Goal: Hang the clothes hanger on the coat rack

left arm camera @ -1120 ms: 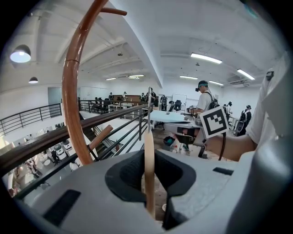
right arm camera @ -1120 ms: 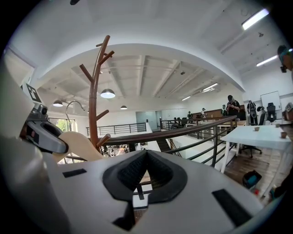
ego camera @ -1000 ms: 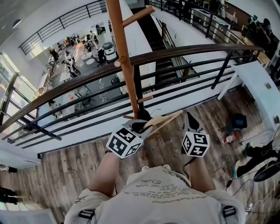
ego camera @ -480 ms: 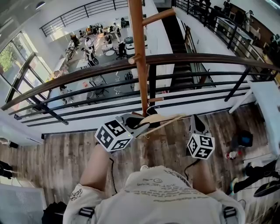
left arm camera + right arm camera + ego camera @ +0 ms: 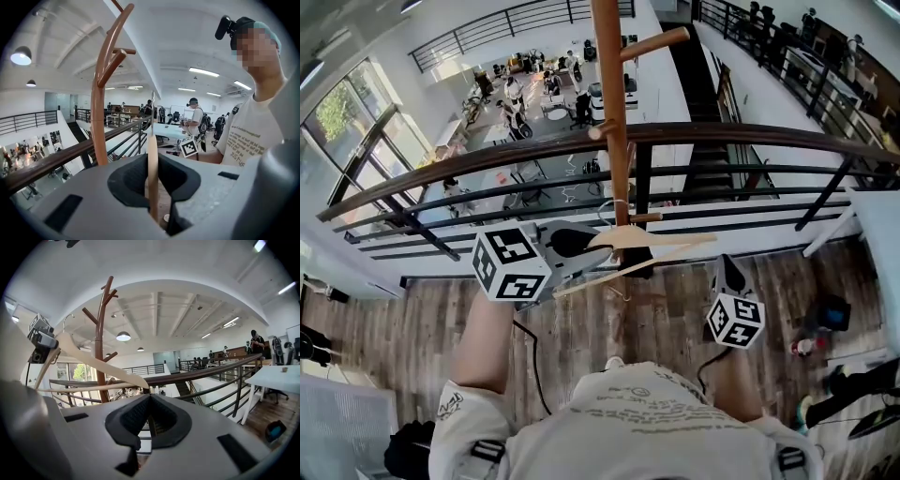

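The brown wooden coat rack [image 5: 612, 112] rises just beyond the railing, with a peg [image 5: 656, 42] sticking out to the right near its top. My left gripper [image 5: 598, 247] is shut on the pale wooden clothes hanger [image 5: 649, 242], held up close in front of the pole. In the left gripper view the hanger [image 5: 153, 178] runs edge-on between the pads, with the rack [image 5: 98, 108] to its left. The right gripper view shows the hanger [image 5: 101, 364] and its wire hook [image 5: 68, 317] beside the rack [image 5: 98, 333]. My right gripper [image 5: 727, 270] hangs lower right, shut and empty.
A dark handrail with black bars [image 5: 741, 131] crosses in front of me, with a drop to a lower floor with people behind it. A white table [image 5: 881, 225] stands at the right. Bags and cables [image 5: 830, 314] lie on the wooden floor at lower right.
My left gripper has risen with the hanger, now level with the rail's lower bars beside the pole. The right gripper stayed low. The head view tilted up.
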Available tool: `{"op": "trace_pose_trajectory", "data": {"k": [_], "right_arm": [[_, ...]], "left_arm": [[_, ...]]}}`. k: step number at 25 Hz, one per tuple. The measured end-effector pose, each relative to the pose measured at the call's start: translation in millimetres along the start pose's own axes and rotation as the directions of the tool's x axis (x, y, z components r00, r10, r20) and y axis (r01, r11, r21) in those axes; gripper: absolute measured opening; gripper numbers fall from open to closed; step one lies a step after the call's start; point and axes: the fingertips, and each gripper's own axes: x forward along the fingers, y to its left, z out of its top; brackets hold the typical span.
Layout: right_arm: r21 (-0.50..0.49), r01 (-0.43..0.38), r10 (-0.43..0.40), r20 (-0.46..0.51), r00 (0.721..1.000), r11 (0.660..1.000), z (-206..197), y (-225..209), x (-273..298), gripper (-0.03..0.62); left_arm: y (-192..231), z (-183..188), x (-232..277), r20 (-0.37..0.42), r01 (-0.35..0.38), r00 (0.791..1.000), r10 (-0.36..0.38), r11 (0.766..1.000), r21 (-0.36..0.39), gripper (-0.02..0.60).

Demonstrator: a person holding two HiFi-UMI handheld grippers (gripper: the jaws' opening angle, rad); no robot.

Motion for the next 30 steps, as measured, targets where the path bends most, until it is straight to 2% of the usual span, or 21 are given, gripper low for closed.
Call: {"op": "trace_pose_trajectory", "data": {"k": [4,11,16,30], "right_arm": [[0.005,0.004,-0.004,-0.007,1.0,1.0,-3,-1,-4,0.003],[0.0,0.003,-0.003,-0.017,1.0,1.0,-7,0,-5,0.003],[-0.003,0.006,-0.006,-0.021,1.0,1.0,-6,-2,-6,0.003],[0.007,0.02,-0.02,-0.03,0.999,1.0,-17,-9,-5,0.003]], "left_arm": [[4,23,-16,0.001,-0.016,1.0,0.016,0.999,0.034,0.058],[14,60,-32,0.07,0.002,0.998,-0.006,0.999,0.054,0.058],[26,81,-36,0.061,0.007,0.998,-0.012,0.997,0.076,0.058],[64,73,-30,0.062,0.014,0.998,-0.014,1.0,-0.001,0.058]]}}
